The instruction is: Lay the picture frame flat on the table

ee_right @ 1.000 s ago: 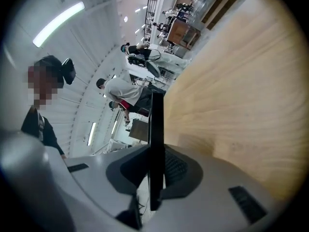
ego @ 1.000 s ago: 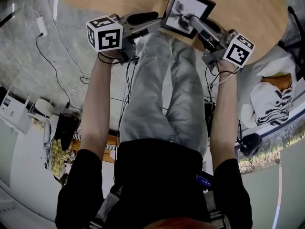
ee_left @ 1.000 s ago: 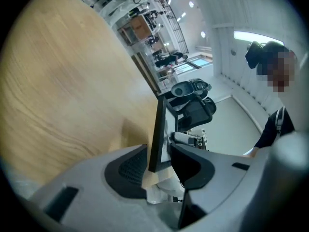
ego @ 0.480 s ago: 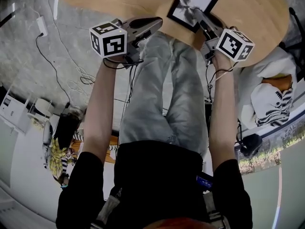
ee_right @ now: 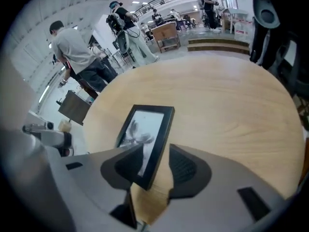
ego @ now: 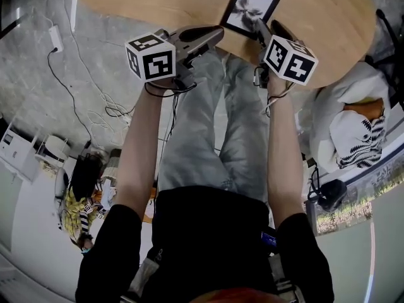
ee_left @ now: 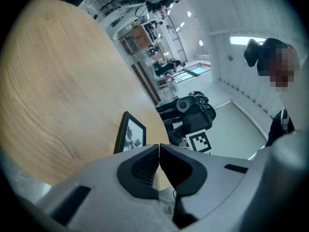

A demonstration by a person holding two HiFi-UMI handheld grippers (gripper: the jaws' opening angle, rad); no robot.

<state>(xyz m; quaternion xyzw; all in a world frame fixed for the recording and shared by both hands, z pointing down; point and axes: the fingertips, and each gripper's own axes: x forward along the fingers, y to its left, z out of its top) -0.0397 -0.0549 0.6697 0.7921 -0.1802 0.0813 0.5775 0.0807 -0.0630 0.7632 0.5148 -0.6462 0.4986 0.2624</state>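
In the head view, I see the black rectangular picture frame (ego: 250, 6) with its grey flower print face up on the round light wooden table (ego: 158, 2), close to the table's near edge and toward my right side. The left gripper (ego: 218, 33) hangs at that near edge, left of the frame and apart from it. The right gripper (ego: 262, 27) reaches over the edge to the frame's near corner. In the left gripper view, the left gripper (ee_left: 159, 149) has its jaws clenched tip to tip with nothing between them. Beyond them the picture frame (ee_left: 130, 134) shows edge-on at the table (ee_left: 63, 81) rim, with the right gripper's dark body just past it. In the right gripper view, the right gripper (ee_right: 157, 149) has its jaws opening. The picture frame (ee_right: 147, 129) looks to lie flat on the table (ee_right: 227, 105), its near corner between the two pads. There is a clear gap to the right-hand pad, and the grip is released.
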